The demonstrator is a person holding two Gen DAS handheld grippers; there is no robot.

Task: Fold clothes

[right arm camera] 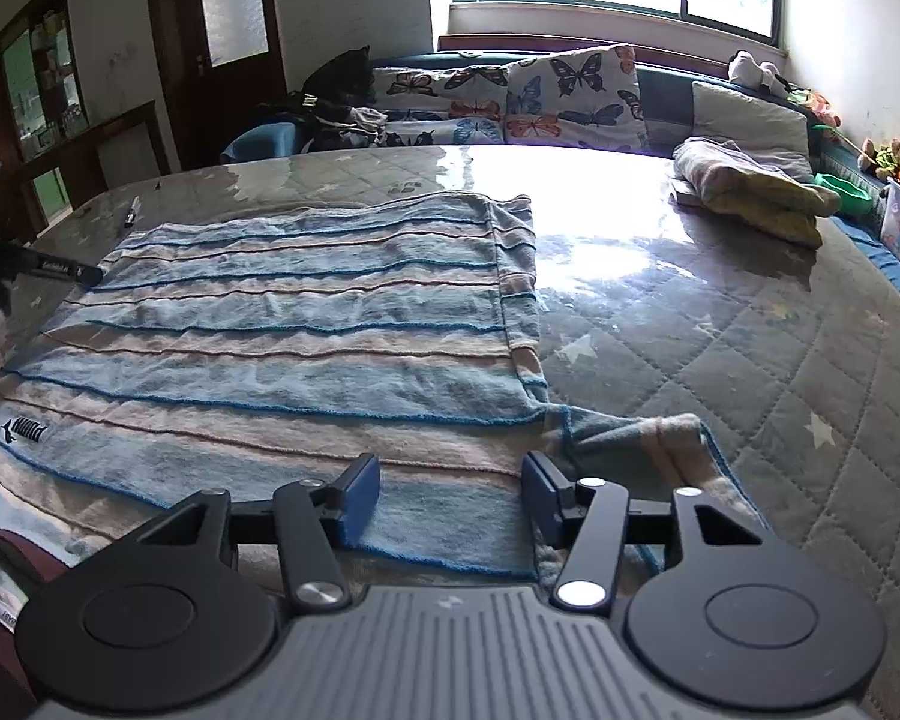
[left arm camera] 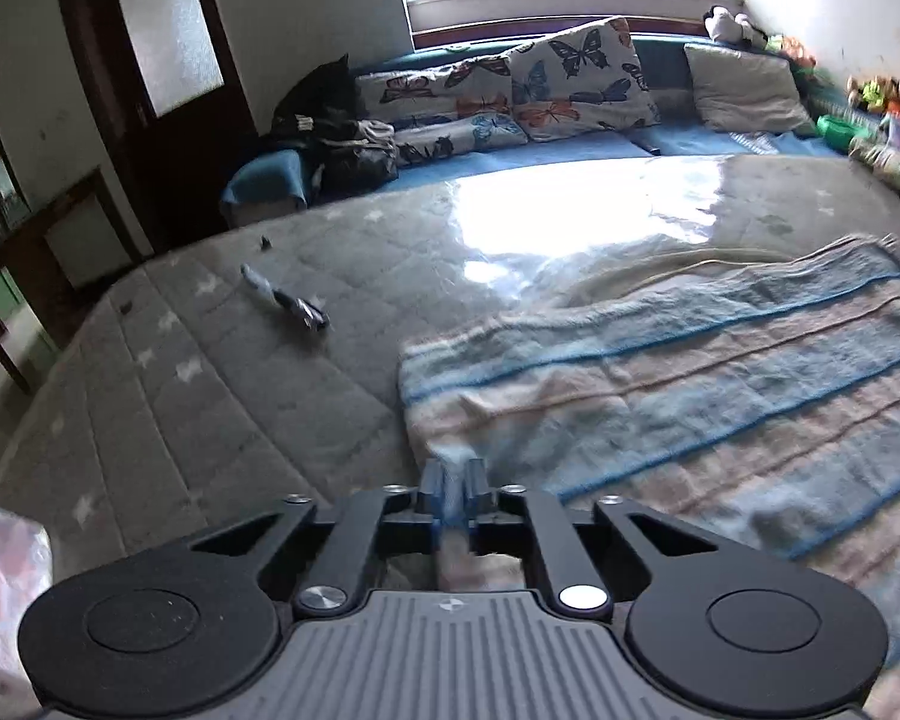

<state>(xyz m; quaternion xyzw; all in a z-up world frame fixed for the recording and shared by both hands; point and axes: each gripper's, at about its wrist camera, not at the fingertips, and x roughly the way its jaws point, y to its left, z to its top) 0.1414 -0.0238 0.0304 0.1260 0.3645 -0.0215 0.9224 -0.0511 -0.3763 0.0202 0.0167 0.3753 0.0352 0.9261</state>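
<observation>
Folding under way: striped garment [right arm camera: 282, 324] lies spread flat on the bed [right arm camera: 780, 348], right sleeve [right arm camera: 630, 429] trailing out at the near right. Left gripper [left arm camera: 452, 495] has its jaws pinched tight on the garment's near left edge, cloth visible between the blue pads. Right gripper [right arm camera: 450, 495] hovers over the near hem, jaws apart at a middling width, nothing clamped. Judged step: securing both near corners before a fold. Next move likely calls for the right jaws to drop and close on the hem, then both lift together toward the far side. Pen [left arm camera: 285, 300] lies well left.
</observation>
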